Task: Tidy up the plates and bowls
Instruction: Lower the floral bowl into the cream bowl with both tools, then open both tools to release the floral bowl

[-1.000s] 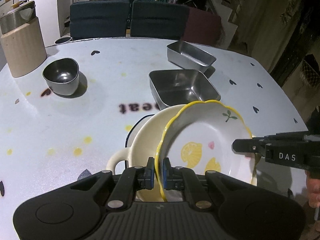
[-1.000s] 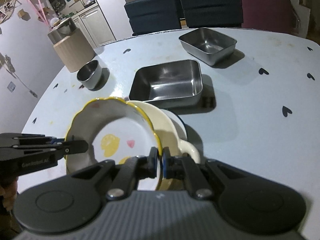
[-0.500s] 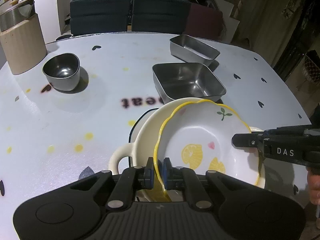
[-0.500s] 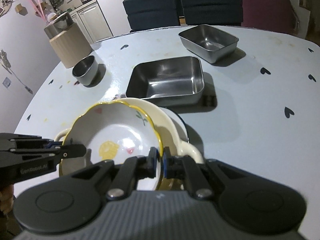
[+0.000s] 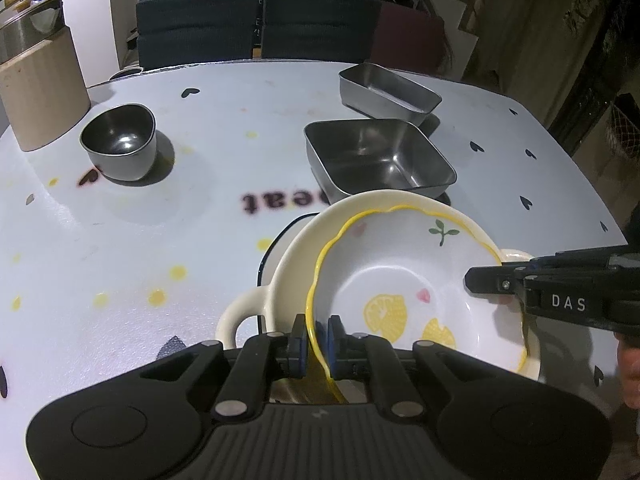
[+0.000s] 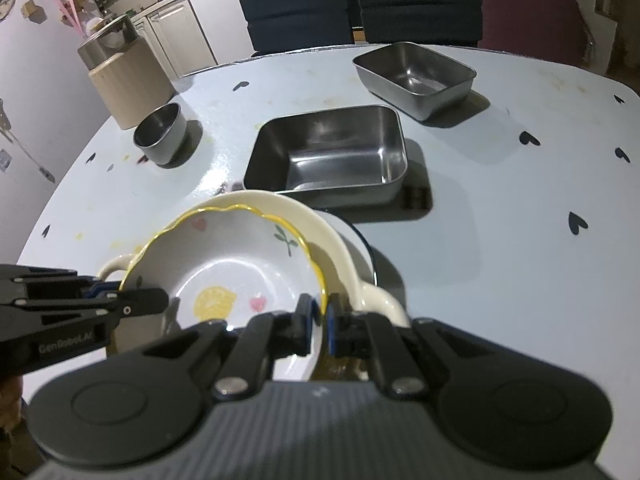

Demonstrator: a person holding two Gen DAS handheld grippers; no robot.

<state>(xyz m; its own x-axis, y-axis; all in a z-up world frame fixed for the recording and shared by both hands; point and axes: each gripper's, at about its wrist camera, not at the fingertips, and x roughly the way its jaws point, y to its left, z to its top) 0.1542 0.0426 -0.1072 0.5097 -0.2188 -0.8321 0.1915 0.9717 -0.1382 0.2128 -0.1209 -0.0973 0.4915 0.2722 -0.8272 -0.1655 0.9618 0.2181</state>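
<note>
The left wrist view shows printed letters point(image 5: 280, 202) on the table point(image 5: 160, 240) that the right view hides behind the dishes; the right view alone shows kitchen cabinets point(image 6: 176, 32) behind the beige canister point(image 6: 128, 80). Both grippers pinch the lemon plate point(image 5: 392, 280): the left gripper point(image 5: 318, 340) grips its near rim, the right gripper point(image 6: 320, 324) the opposite rim, each with its pads pressed on the yellow edge. The plate sits inside the cream handled bowl point(image 5: 288, 264), which rests on a dark-rimmed plate point(image 5: 269, 248); the square steel tray point(image 5: 376, 160) stands just beyond, a smaller tray point(image 5: 388, 92) behind it, the steel cup point(image 5: 120, 146) well apart to the left with open table between. A second ago the plate was tilted up on edge; it now lies nearly flat in the bowl.
</note>
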